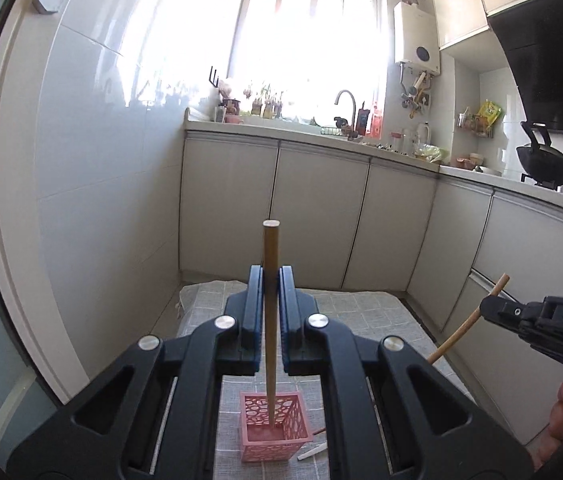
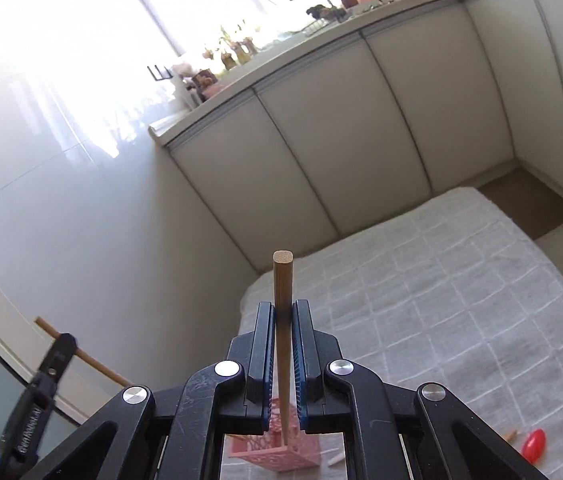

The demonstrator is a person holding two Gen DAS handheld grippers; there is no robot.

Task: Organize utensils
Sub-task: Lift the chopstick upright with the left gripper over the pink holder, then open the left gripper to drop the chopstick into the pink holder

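1. Your left gripper was clamped on a wooden chopstick, its lower tip inside the pink basket.
2. Your right gripper pinched a second chopstick above that basket.
3. The basket stood on a grey checked cloth over the table.
4. Around you were grey kitchen cabinets, a bright window, a tap and a black wok.
5. A red spoon lay on the cloth.
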